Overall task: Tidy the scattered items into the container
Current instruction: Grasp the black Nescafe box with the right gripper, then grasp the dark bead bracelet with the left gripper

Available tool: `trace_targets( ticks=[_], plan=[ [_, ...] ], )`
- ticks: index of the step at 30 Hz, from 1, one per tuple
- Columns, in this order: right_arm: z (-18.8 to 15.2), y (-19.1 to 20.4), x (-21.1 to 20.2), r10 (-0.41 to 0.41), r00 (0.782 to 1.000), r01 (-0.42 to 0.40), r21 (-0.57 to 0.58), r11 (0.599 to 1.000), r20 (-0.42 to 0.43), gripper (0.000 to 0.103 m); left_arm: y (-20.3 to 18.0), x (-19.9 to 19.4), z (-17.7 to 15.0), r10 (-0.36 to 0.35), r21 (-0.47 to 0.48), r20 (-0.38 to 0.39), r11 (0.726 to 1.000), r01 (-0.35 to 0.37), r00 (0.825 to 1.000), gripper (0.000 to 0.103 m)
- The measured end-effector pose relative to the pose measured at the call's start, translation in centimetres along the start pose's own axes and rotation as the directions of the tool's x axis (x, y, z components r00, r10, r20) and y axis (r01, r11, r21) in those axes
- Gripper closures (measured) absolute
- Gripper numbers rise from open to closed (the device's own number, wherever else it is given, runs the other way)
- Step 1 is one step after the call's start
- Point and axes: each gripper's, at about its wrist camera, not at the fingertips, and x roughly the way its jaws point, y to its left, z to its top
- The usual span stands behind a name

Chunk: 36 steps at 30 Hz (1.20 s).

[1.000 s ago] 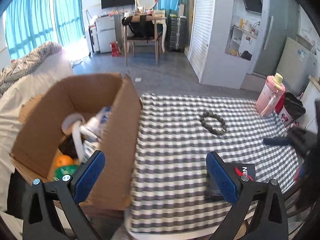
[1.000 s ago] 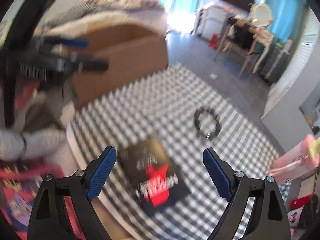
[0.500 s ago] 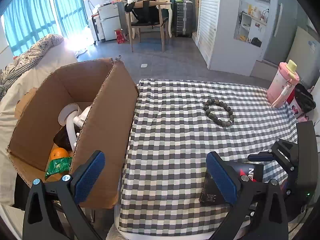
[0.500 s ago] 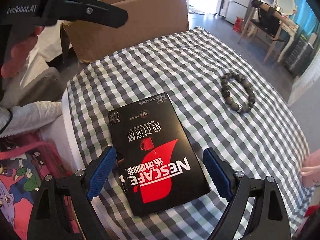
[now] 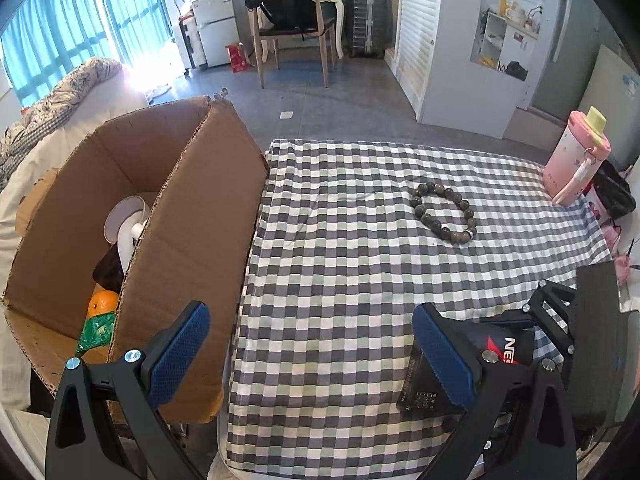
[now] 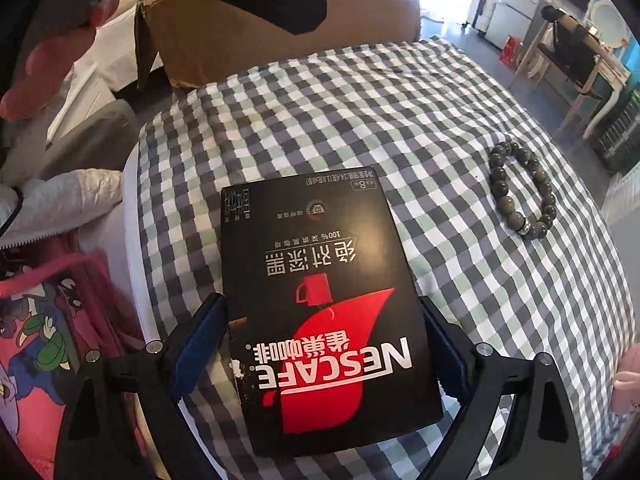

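A black and red Nescafe box lies flat on the checked tablecloth near the table's front edge. My right gripper is open with one finger on each side of the box, close to its long edges. The box also shows in the left wrist view, with the right gripper over it. A dark bead bracelet lies mid-table; it also shows in the right wrist view. My left gripper is open and empty above the table's left front edge. The open cardboard box stands left of the table.
The cardboard box holds an orange, a green packet, a white fan-like item and a dark object. A pink bottle stands at the table's far right corner. A bed lies left; a chair and desk stand behind.
My right gripper has moved forward over the Nescafe box, so its fingers now straddle the box. The left gripper has shifted slightly closer to the table.
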Motion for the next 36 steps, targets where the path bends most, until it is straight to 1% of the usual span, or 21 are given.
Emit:
trace_targets(
  ticks=[1,3,6,9,11,12,14,18,20,21,23,25,27,28,30,32,34,35,36],
  plan=[
    [-0.1,0.0,-0.2,-0.008,1.0,0.008,0.015,1.0,0.007,0.017,-0.1,0.1,0.0,0.0,0.002,-0.001,1.0,0.0,1.0,0.0],
    [-0.2,-0.3,-0.5,-0.007,1.0,0.007,0.05,0.999,0.013,0.019,-0.3,0.2,0.1,0.0,0.009,-0.001,1.0,0.0,1.0,0.0],
    [-0.2,-0.7,-1.3,-0.035,0.999,0.033,0.144,0.989,0.016,0.022,-0.6,0.2,0.3,-0.005,0.025,0.011,1.0,0.005,1.0,0.0],
    [-0.5,-0.7,-2.8,-0.13,0.991,0.124,0.194,0.973,0.02,0.023,-1.1,0.0,0.6,-0.013,0.045,0.037,0.999,0.012,0.999,0.0],
    [-0.9,-1.2,-4.3,-0.208,0.978,0.194,0.242,0.951,0.033,0.023,-1.8,-0.3,1.0,-0.019,0.072,0.073,0.997,0.013,0.997,0.0],
    [-1.2,-1.7,-5.0,-0.231,0.972,0.215,0.268,0.939,0.031,0.023,-2.2,-0.5,1.2,-0.023,0.087,0.098,0.996,0.014,0.995,0.0],
    [-2.6,-3.4,-6.6,-0.285,0.958,0.256,0.367,0.894,0.026,0.023,-3.5,-0.9,1.6,-0.037,0.143,0.157,0.99,0.015,0.987,0.0],
    [-5.9,-6.5,-8.8,-0.333,0.943,0.276,0.535,0.799,0.011,0.023,-7.2,-0.3,2.7,-0.105,0.259,0.217,0.965,0.046,0.971,0.0],
    [-7.6,-7.7,-10.1,-0.353,0.935,0.276,0.613,0.74,0.006,0.023,-9.0,0.8,3.3,-0.147,0.299,0.207,0.951,0.081,0.967,0.0],
    [-8.3,-8.1,-10.5,-0.356,0.934,0.27,0.634,0.725,0.01,0.023,-10.0,1.8,3.6,-0.17,0.317,0.189,0.943,0.103,0.967,0.0],
    [-9.8,-8.6,-11.5,-0.357,0.934,0.241,0.684,0.688,0.03,0.023,-11.7,3.6,4.0,-0.188,0.334,0.158,0.934,0.127,0.969,0.0],
    [-10.4,-8.8,-12.2,-0.355,0.934,0.22,0.711,0.668,0.045,0.023,-13.3,5.4,4.2,-0.203,0.357,0.139,0.923,0.142,0.969,0.0],
    [-10.7,-8.6,-12.7,-0.359,0.932,0.214,0.729,0.65,0.047,0.023,-14.1,6.8,4.3,-0.22,0.374,0.148,0.915,0.152,0.964,0.0],
    [-10.7,-8.3,-12.8,-0.361,0.932,0.212,0.736,0.643,0.046,0.023,-14.3,7.2,4.3,-0.221,0.374,0.158,0.915,0.149,0.962,0.0],
    [-11.4,-8.4,-13.2,-0.355,0.934,0.2,0.751,0.629,0.049,0.022,-14.6,8.0,4.5,-0.244,0.375,0.153,0.911,0.173,0.958,0.0],
    [-11.8,-8.9,-13.3,-0.349,0.936,0.188,0.763,0.619,0.052,0.022,-14.9,8.8,4.6,-0.261,0.375,0.129,0.906,0.196,0.957,0.013],
    [-12.6,-9.5,-13.5,-0.325,0.942,0.148,0.772,0.618,0.08,0.023,-15.2,9.7,4.6,-0.257,0.382,0.084,0.901,0.207,0.963,0.053],
    [-12.8,-9.8,-13.5,-0.309,0.946,0.123,0.776,0.619,0.096,0.024,-15.3,10.4,4.6,-0.251,0.387,0.045,0.897,0.215,0.967,0.062],
    [-12.8,-9.9,-13.4,-0.292,0.95,0.101,0.78,0.618,0.109,0.024,-15.4,11.0,4.4,-0.246,0.388,0.014,0.895,0.221,0.969,0.069]
  ],
)
